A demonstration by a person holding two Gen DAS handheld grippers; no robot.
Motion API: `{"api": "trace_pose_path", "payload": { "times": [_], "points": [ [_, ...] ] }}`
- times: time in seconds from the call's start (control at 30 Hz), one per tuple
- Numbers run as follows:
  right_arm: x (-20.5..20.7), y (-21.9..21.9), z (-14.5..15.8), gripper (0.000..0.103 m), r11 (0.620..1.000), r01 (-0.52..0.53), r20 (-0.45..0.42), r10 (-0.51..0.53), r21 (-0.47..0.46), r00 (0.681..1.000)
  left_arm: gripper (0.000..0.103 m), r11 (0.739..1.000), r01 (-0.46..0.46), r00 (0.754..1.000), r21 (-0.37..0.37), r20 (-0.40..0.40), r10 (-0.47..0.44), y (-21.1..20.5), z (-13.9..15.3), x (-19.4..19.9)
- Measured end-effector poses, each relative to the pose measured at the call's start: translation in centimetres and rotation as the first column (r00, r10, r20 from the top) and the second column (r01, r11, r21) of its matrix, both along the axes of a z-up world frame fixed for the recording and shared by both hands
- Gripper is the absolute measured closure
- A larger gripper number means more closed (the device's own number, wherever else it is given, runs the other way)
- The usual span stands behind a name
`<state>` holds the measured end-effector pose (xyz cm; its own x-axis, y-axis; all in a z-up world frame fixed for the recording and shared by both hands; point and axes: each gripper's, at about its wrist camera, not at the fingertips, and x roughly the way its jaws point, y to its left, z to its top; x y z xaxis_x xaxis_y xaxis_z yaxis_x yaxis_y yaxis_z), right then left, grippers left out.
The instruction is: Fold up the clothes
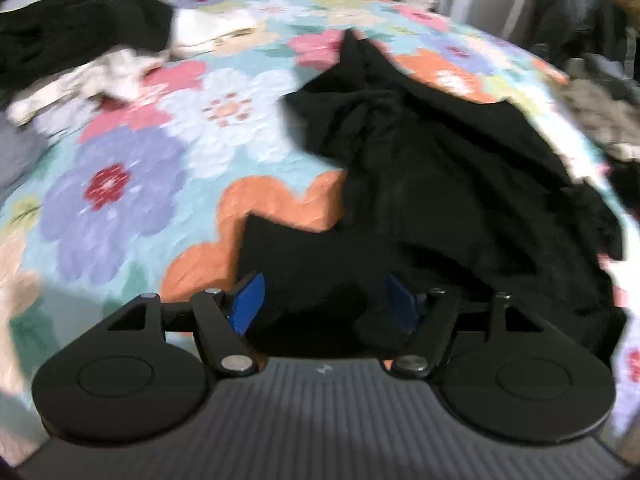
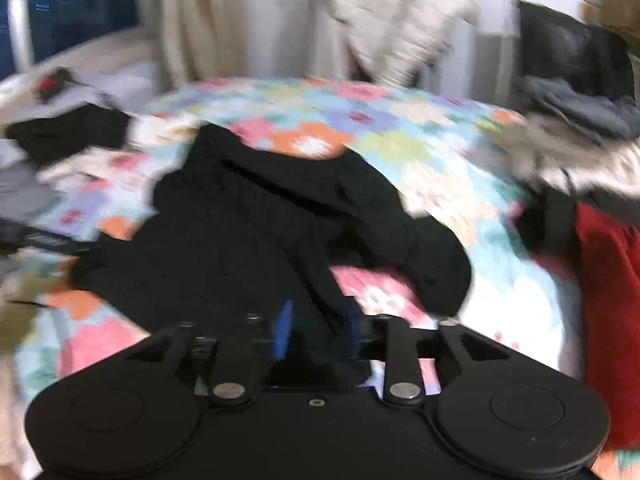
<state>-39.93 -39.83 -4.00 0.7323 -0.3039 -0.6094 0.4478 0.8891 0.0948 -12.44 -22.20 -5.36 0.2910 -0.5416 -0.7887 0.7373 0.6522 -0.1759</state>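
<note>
A black knit garment point(image 1: 440, 168) lies crumpled on a floral quilt point(image 1: 160, 152) that covers the bed. In the left wrist view, my left gripper point(image 1: 325, 300) is open and low over the garment's near edge. Its blue pads point(image 1: 248, 300) stand wide apart with black cloth loose between them. The right wrist view shows the same garment point(image 2: 248, 232) spread across the quilt point(image 2: 420, 140). A bunched fold of it rises into my right gripper point(image 2: 317, 334), whose pads point(image 2: 282, 334) are drawn close on the fold. Both views are blurred.
More clothes lie at the bed's left side: a black item point(image 1: 72, 32), white pieces point(image 1: 100, 76) and grey cloth point(image 1: 16, 152). A grey-beige pile point(image 2: 580, 160) and a red garment point(image 2: 608, 300) sit at the right. A cream garment point(image 2: 400, 20) hangs behind the bed.
</note>
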Motion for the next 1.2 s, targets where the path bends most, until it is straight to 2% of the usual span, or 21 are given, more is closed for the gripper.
{"api": "trace_pose_path", "payload": {
  "times": [0.07, 0.13, 0.2, 0.23, 0.3, 0.37, 0.4, 0.5, 0.57, 0.67, 0.7, 0.73, 0.77, 0.8, 0.83, 0.87, 0.93, 1.03, 1.07, 1.13, 1.2],
  "points": [
    [-0.6, 0.0, 1.5, 0.063, 0.994, -0.109, 0.037, 0.109, 0.000, 0.993, 0.032, 0.999, 0.048, 0.999, -0.003, 0.019, -0.048, 0.3, 1.0, 0.5],
    [-0.6, 0.2, 2.3, 0.062, 0.978, -0.205, 0.008, 0.206, -0.026, 0.979, 0.024, 0.996, 0.088, 0.995, 0.014, 0.048, -0.089, 0.7, 1.6, 0.8],
    [0.0, 1.3, 2.1, 0.062, 0.957, -0.276, -0.102, 0.267, -0.087, 0.958, 0.022, 0.994, 0.091, 0.992, 0.068, 0.079, -0.096, 0.7, 0.9, 1.4],
    [0.5, 2.1, 1.6, 0.062, 0.941, -0.319, -0.167, 0.298, -0.116, 0.940, 0.022, 0.992, 0.093, 0.993, 0.084, 0.059, -0.098, 0.7, 0.2, 1.8],
    [1.2, 3.6, 0.3, 0.050, 0.901, -0.407, -0.282, 0.356, -0.147, 0.891, 0.022, 0.989, 0.103, 0.995, 0.104, -0.013, -0.102, 0.6, -1.2, 2.8],
    [2.0, 4.8, -1.3, 0.048, 0.868, -0.476, -0.375, 0.398, -0.139, 0.837, 0.022, 0.988, 0.136, 0.984, 0.080, -0.131, -0.124, 0.3, -2.5, 3.6],
    [2.4, 5.2, -2.0, 0.048, 0.857, -0.499, -0.417, 0.409, -0.130, 0.812, 0.022, 0.987, 0.136, 0.980, 0.081, -0.157, -0.122, 0.1, -2.9, 3.9],
    [3.5, 6.0, -3.7, 0.048, 0.859, -0.496, -0.523, 0.365, -0.130, 0.770, 0.020, 0.991, 0.100, 0.987, 0.089, -0.134, -0.088, -0.3, -3.3, 4.0],
    [4.1, 6.1, -4.7, 0.048, 0.861, -0.489, -0.538, 0.347, -0.143, 0.768, 0.018, 0.991, 0.101, 0.990, 0.087, -0.112, -0.091, -0.5, -3.5, 3.7],
    [5.3, 5.4, -6.3, 0.050, 0.875, -0.473, -0.539, 0.349, -0.106, 0.767, 0.018, 0.993, 0.095, 0.994, 0.077, -0.067, -0.089, -0.7, -3.8, 3.3],
    [5.5, 5.1, -6.6, 0.057, 0.880, -0.465, -0.537, 0.347, -0.097, 0.769, 0.022, 0.992, 0.098, 0.994, 0.077, -0.046, -0.094, -0.9, -3.8, 3.0],
    [5.6, 4.7, -6.5, 0.066, 0.888, -0.453, -0.523, 0.349, -0.080, 0.778, 0.029, 0.991, 0.104, 0.994, 0.080, -0.023, -0.103, -1.0, -3.7, 2.8],
    [5.7, 4.2, -6.3, 0.092, 0.897, -0.438, -0.504, 0.352, -0.059, 0.789, 0.051, 0.990, 0.111, 0.994, 0.082, 0.000, -0.111, -1.2, -3.6, 2.5],
    [5.5, 3.6, -5.8, 0.098, 0.909, -0.416, -0.469, 0.354, -0.031, 0.809, 0.074, 0.989, 0.120, 0.992, 0.080, 0.013, -0.122, -1.2, -3.4, 2.3],
    [5.1, 3.0, -5.1, 0.098, 0.920, -0.391, -0.429, 0.347, -0.018, 0.834, 0.088, 0.990, 0.128, 0.991, 0.060, 0.025, -0.130, -1.1, -2.9, 2.1],
    [4.7, 2.3, -4.4, 0.098, 0.930, -0.367, -0.387, 0.337, -0.004, 0.858, 0.097, 0.990, 0.135, 0.990, 0.034, 0.038, -0.136, -0.9, -2.3, 1.9],
    [3.7, 1.4, -2.9, 0.098, 0.942, -0.336, -0.309, 0.324, 0.017, 0.894, 0.097, 0.989, 0.148, 0.985, -0.014, 0.096, -0.146, -0.3, -0.9, 1.2],
    [1.5, 0.4, 0.1, 0.098, 0.955, -0.292, -0.199, 0.295, 0.041, 0.935, 0.097, 0.985, 0.153, 0.952, -0.078, 0.279, -0.126, 1.5, 2.8, -0.6],
    [0.6, 0.2, 1.1, 0.098, 0.958, -0.282, -0.161, 0.286, 0.048, 0.944, 0.097, 0.983, 0.143, 0.944, -0.112, 0.315, -0.101, 2.6, 4.3, -1.1],
    [-0.8, 0.3, 2.8, 0.098, 0.955, -0.290, -0.088, 0.295, 0.069, 0.951, 0.097, 0.976, 0.120, 0.935, -0.180, 0.352, -0.050, 5.0, 7.1, -2.1],
    [-2.0, 0.7, 4.1, 0.098, 0.943, -0.317, -0.021, 0.320, 0.102, 0.947, 0.097, 0.967, 0.112, 0.935, -0.230, 0.353, -0.024, 7.2, 9.0, -3.1]
  ]
}}
